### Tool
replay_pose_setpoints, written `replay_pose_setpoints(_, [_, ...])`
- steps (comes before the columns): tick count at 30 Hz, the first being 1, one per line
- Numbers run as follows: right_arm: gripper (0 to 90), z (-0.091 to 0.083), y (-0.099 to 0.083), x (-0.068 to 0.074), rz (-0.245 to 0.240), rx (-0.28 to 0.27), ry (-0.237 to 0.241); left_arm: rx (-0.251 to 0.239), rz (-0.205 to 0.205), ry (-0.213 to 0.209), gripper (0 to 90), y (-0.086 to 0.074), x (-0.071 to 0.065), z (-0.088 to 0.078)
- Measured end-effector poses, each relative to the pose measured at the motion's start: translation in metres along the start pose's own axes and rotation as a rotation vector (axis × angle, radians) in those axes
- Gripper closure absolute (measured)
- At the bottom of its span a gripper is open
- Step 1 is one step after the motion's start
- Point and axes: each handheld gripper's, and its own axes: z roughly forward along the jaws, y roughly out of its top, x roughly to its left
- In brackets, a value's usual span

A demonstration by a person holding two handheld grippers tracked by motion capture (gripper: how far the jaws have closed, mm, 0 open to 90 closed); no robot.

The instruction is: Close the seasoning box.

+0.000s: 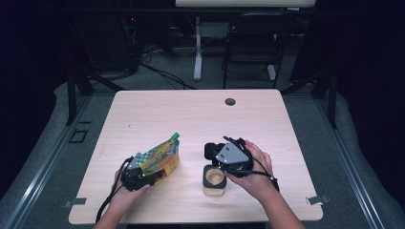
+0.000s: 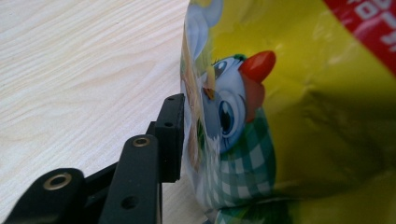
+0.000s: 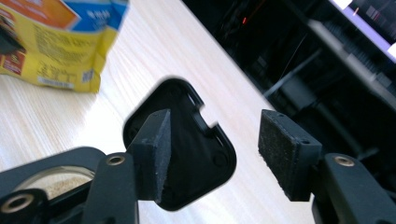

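A yellow spouted pouch (image 1: 160, 157) with a green cap and a cartoon print (image 2: 261, 121) stands on the left half of the table. My left gripper (image 1: 152, 172) is at its near end. One finger (image 2: 170, 135) lies flat against the pouch's side, and the pouch hides the other. An uncovered jar (image 1: 214, 180) with pale contents stands right of centre. Its black lid (image 1: 210, 150) lies on the table just behind it. My right gripper (image 1: 218, 153) hovers over the jar, jaws open, with the lid (image 3: 196, 154) lying beyond them and touching neither pad. The pouch (image 3: 60, 42) shows at upper left there.
The light wooden table (image 1: 191, 114) has a cable hole (image 1: 230, 101) near its far edge. Past the table stand a chair (image 1: 253, 47) and a white desk leg (image 1: 197, 47) on dark floor with cables. The table's right edge (image 3: 243, 93) runs close to the right gripper.
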Motion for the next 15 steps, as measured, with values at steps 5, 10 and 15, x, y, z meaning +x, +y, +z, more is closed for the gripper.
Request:
replay_pose_setpoints(5, [46.9,0.006,-0.006,-0.003,0.054,0.030,0.068,-0.014,-0.028,-0.012,58.0,-0.001,0.004,-0.003])
replay_pose_setpoints(10, [48.1,-0.003,-0.009,0.004,0.066,0.009,0.079,-0.025,-0.034,-0.014,55.4,-0.001,0.004,-0.007])
replay_pose_setpoints(15, [49.4,-0.015,-0.009,0.012,0.059,-0.007,0.086,-0.042,-0.044,-0.009,53.2,0.001,0.002,-0.011])
